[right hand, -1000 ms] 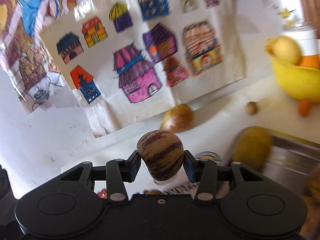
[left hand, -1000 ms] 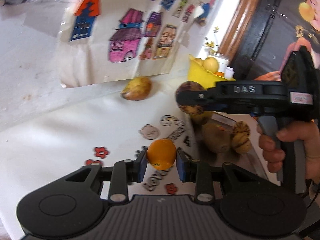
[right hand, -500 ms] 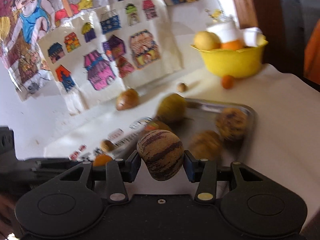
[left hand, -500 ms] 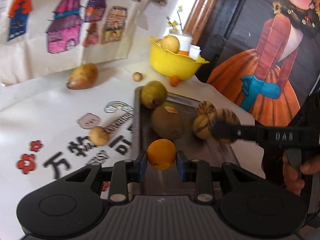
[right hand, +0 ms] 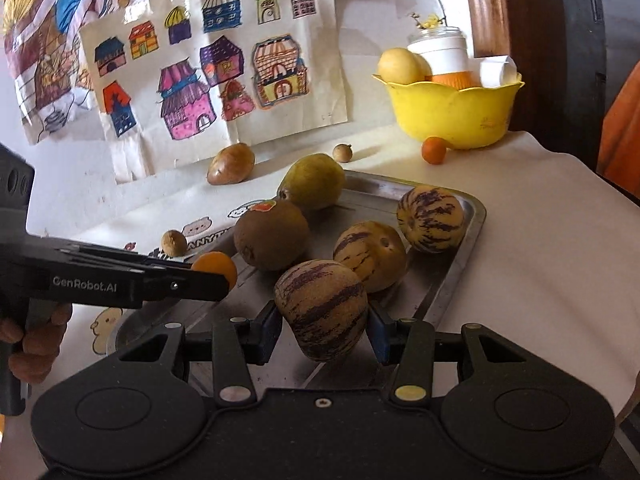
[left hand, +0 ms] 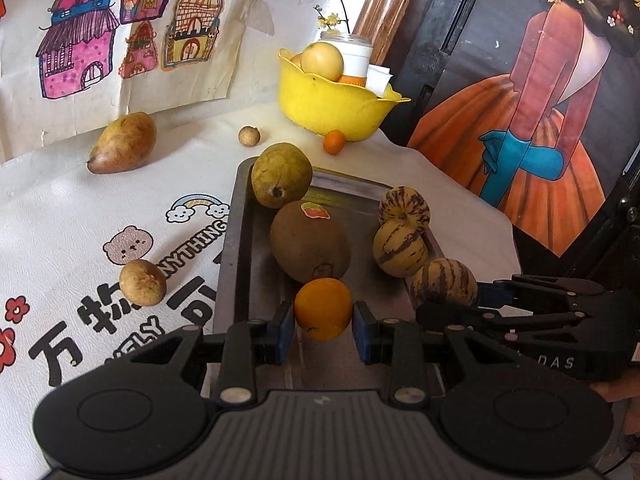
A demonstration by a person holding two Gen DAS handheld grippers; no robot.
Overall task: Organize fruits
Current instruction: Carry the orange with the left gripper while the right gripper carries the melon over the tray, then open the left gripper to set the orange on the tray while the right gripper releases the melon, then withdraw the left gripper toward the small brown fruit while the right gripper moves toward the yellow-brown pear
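My left gripper (left hand: 323, 328) is shut on an orange (left hand: 323, 308) and holds it over the near end of a metal tray (left hand: 240, 216). My right gripper (right hand: 322, 334) is shut on a purple-striped melon (right hand: 321, 309) over the tray's (right hand: 472, 216) near right side. The tray holds a green pear (left hand: 281, 180), a brown kiwi (left hand: 310, 242) with a sticker, and two striped melons (left hand: 401, 248). The right gripper's melon shows in the left wrist view (left hand: 444, 282); the orange shows in the right wrist view (right hand: 216, 266).
A yellow bowl (left hand: 332, 104) with fruit and a white jar stands at the back. A small orange (left hand: 334, 142), a small brown fruit (left hand: 249, 136), a brown mango (left hand: 123, 143) and a round brown fruit (left hand: 142, 283) lie on the printed tablecloth. Drawings hang on the wall behind.
Both grippers have swung over the tray from the left, each still holding its fruit. The striped melon has come down close to the other melons.
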